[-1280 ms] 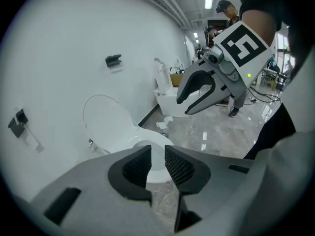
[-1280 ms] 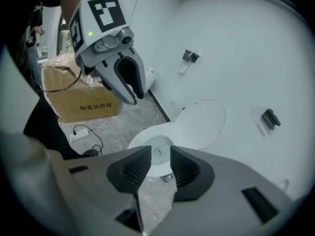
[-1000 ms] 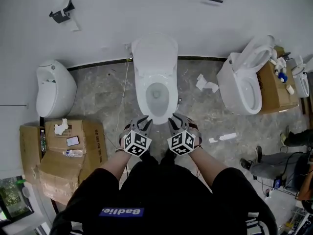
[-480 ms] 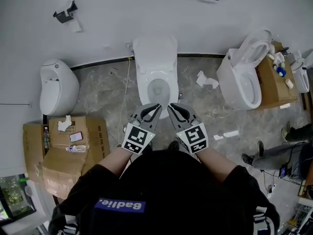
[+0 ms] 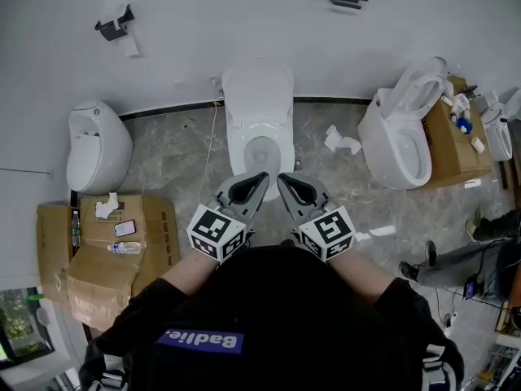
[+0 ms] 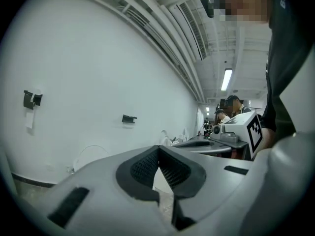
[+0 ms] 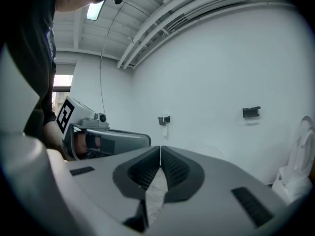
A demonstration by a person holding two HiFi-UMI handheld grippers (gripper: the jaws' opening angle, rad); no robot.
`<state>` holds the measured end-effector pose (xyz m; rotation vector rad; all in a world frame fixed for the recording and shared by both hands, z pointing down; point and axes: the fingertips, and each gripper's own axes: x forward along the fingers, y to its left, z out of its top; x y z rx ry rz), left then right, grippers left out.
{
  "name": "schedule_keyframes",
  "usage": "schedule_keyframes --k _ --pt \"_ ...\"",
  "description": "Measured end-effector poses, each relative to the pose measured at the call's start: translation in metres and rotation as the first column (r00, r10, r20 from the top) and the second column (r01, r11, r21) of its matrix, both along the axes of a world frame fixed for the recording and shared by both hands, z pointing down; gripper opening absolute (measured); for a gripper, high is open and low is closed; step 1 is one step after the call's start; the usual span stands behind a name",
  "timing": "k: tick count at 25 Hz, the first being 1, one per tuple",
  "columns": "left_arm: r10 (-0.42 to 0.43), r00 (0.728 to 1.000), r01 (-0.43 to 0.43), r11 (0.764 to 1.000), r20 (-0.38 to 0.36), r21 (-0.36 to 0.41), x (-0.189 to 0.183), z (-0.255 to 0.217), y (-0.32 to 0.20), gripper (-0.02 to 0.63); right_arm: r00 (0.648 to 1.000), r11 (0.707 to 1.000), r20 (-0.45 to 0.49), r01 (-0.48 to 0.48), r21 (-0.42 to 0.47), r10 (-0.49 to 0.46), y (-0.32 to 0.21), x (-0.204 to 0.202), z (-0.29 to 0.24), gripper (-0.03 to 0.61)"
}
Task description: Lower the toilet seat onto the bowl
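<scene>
Toilet seat (image 5: 241,147) flat on centre toilet (image 5: 258,96), long axis wall-to-person, nose toward person; left gripper (image 5: 264,176) and right gripper (image 5: 280,177), jaws just closed, empty, over its front edge; floor (image 5: 171,165) open either side.

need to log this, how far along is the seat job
Done, it seems: the seat looks flat on the middle toilet. In hand: nothing; the left gripper and right gripper have just closed their jaws, empty, near its front. Left: apparently nothing.
</scene>
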<state>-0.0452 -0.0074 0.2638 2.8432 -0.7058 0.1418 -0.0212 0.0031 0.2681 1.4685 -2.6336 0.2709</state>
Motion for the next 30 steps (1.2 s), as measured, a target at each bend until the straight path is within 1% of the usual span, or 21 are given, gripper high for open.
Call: schedule_keyframes --k 5,10,30 --pt "0.010 1.000 -0.010 1.000 0.001 -0.008 0.005 0.002 0.009 0.017 0.999 1.000 0.036 0.000 0.014 -0.001 0.005 0.002 -0.002 0.029" --pt "0.017 1.000 -0.017 1.000 -0.003 0.006 0.010 0.000 0.017 0.017 0.999 1.000 0.045 0.001 0.018 -0.002 0.009 0.003 -0.003 0.028" --pt "0.002 1.000 -0.002 1.000 -0.003 0.004 0.007 -0.002 0.020 0.017 0.997 1.000 0.069 0.028 0.011 -0.029 0.013 -0.003 -0.009 0.028"
